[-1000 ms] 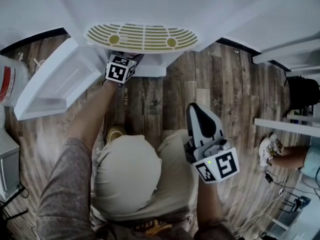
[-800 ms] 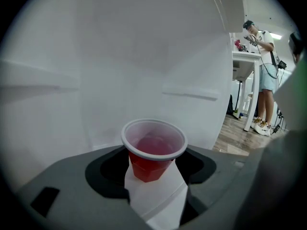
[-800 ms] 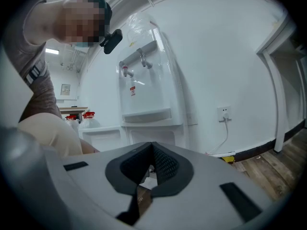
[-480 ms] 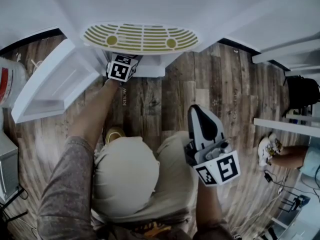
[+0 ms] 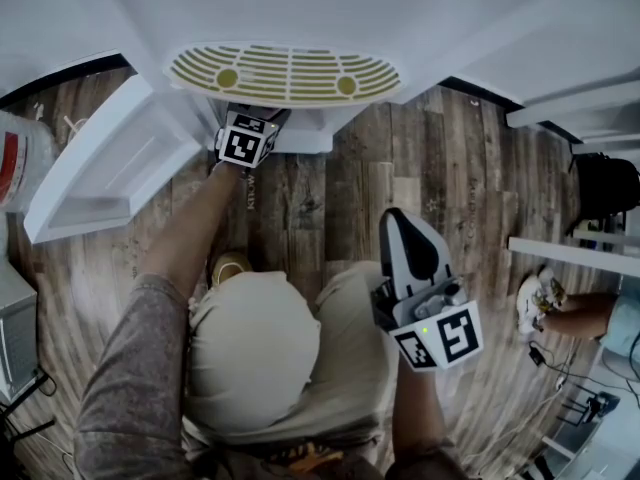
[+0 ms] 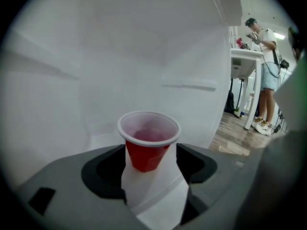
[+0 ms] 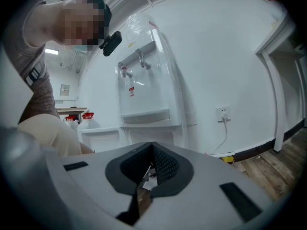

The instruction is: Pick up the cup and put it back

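The red cup stands upright at lower centre of the left gripper view, on a white ledge inside a white compartment; the left tongs flank it, jaws wide and just now opening further, a gap showing at its right side; the right tongs, at lower right of the head view above the wooden floor, are closed on nothing.
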The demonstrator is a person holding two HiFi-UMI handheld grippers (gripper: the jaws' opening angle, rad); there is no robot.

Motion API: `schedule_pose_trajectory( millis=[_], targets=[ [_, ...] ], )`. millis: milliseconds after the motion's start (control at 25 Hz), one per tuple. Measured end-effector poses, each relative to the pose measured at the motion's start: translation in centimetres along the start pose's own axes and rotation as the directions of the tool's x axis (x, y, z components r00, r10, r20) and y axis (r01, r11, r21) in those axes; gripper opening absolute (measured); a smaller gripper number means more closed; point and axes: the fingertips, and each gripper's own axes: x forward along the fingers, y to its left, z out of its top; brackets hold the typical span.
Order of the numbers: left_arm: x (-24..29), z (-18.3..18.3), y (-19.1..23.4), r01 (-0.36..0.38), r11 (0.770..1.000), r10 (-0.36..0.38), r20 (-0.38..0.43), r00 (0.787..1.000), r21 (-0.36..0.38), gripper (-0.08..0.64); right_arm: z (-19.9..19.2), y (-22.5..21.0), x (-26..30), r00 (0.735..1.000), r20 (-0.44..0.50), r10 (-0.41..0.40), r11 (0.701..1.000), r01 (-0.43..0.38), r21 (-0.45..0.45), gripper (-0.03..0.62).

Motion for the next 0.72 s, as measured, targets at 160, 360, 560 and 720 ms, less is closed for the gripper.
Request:
schedule_pose_trajectory(
  millis=[160,360,560,720],
  targets=[
    [-0.6,-0.6,-0.1,-0.009,1.0,0.009,-0.005,1.0,-0.011,0.316,0.0,-0.2,-0.1,1.0,0.011,-0.005,1.0,0.005,0.006,0.002],
    [-2.4,-0.9,-0.3,-0.016,1.0,0.016,-0.007,1.0,-0.018,0.318,0.1,0.0,-0.5,1.0,0.017,0.003,1.0,-0.003,0.005,0.002],
    [-5.2,-0.5,-0.5,-0.012,1.0,0.012,0.0,1.0,-0.024,0.318,0.2,0.0,-1.0,1.0,0.025,0.002,1.0,-0.002,0.01,0.002],
    [-8.4,0.5,-1.3,0.017,0.999,-0.017,0.02,1.0,-0.029,0.318,-0.1,-0.6,-1.2,1.0,0.019,-0.006,1.0,0.006,0.009,0.002]
  ],
)
